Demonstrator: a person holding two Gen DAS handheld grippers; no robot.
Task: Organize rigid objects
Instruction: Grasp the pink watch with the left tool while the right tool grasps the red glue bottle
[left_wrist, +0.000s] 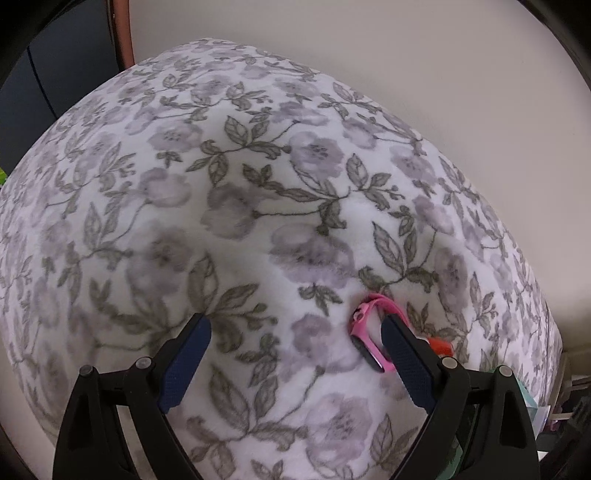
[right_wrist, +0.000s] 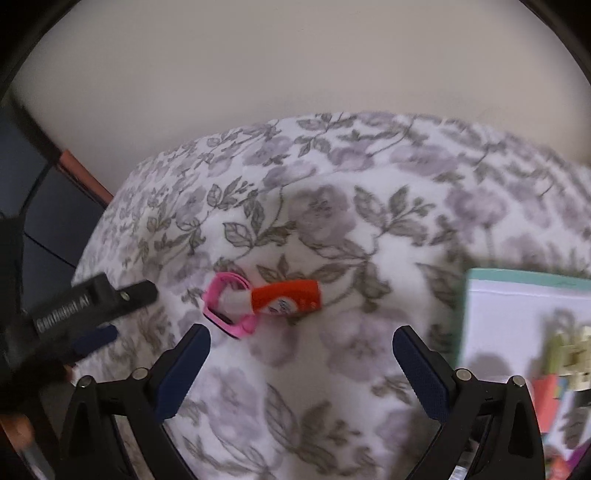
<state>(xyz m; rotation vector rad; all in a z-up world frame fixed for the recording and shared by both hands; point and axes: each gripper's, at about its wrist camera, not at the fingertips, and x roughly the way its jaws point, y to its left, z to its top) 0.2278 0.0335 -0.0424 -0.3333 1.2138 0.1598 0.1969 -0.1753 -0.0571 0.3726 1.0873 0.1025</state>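
A pink watch (right_wrist: 229, 310) is lying on the floral blanket (right_wrist: 332, 229), its band touching an orange-and-white tube (right_wrist: 284, 297) just to its right. The left gripper (left_wrist: 295, 332) is hovering at the watch with jaws spread apart, one finger (left_wrist: 402, 354) seemingly right against the band. The right gripper (right_wrist: 301, 343) is hanging nearer the camera than the watch, jaws also wide. Further right of the watch, a white book (right_wrist: 517, 325) is carrying a blurred beige item (right_wrist: 570, 356).

Both the left gripper (left_wrist: 295, 330) and right gripper (right_wrist: 301, 341) have glossy black angular plastic frames, round silver pivot screws, and navy textured finger pads (left_wrist: 186, 363), with white lettering on the left one's side.
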